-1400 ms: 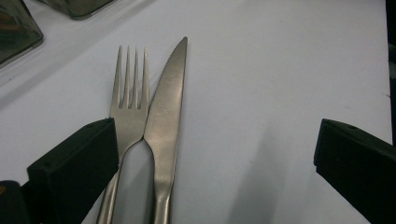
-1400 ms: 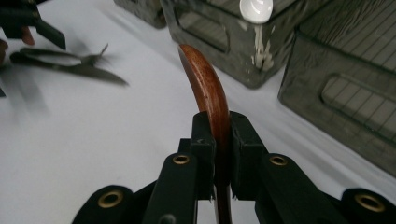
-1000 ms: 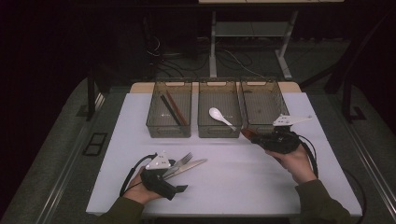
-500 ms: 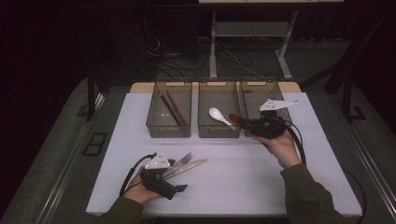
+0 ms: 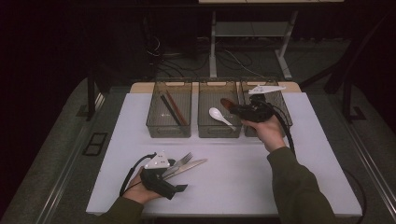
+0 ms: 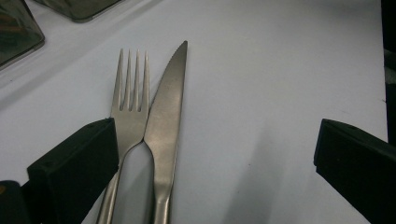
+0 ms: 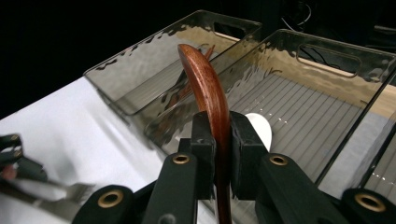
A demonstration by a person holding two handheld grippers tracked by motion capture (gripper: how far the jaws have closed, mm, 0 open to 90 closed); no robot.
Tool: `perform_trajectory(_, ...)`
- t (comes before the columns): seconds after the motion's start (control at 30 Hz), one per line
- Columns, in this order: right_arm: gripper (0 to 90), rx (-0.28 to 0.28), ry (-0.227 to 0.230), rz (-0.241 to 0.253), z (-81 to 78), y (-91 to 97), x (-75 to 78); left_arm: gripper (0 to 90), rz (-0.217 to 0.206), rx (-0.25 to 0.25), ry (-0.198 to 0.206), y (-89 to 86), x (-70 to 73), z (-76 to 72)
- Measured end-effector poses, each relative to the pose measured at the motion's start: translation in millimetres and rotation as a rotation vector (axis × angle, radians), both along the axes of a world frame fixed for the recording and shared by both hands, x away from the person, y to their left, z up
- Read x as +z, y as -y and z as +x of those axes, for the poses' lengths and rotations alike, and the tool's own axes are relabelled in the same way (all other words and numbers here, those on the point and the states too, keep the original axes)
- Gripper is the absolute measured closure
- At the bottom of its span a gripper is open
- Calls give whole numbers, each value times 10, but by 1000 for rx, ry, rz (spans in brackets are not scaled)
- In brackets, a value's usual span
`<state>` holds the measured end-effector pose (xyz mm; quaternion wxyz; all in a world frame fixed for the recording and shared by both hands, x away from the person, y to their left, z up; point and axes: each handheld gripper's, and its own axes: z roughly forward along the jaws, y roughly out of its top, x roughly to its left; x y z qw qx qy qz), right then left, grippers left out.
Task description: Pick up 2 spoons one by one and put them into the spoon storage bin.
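Note:
My right gripper (image 5: 239,110) is shut on a brown wooden spoon (image 5: 227,103) and holds it in the air over the middle bin (image 5: 219,133). In the right gripper view the spoon (image 7: 205,79) rises edge-on from between the pads, above a white spoon (image 7: 259,128) lying in that bin. My left gripper (image 5: 175,177) rests on the table near the front left, open. Its jaws stand wide around the handles of a metal fork (image 6: 128,107) and knife (image 6: 166,116) that lie side by side on the white table (image 6: 280,93).
Three clear bins stand in a row at the table's back. The left bin (image 5: 169,128) holds dark and brown chopsticks (image 5: 170,108). The right bin (image 5: 282,105) sits behind my right hand. Cables trail from both grippers. Dark floor surrounds the table.
My right gripper has carried the wooden spoon leftward and a little higher, from in front of the right bin to above the middle bin. The left gripper, fork and knife have stayed put.

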<state>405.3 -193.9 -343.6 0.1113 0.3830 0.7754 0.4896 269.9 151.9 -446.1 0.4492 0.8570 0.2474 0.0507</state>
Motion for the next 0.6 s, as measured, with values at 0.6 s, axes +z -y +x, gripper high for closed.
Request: perform_trajectory(0.6, 815, -92, -47, -7, 572, -400, -7, 0, -17, -6, 2, 5, 12, 2)
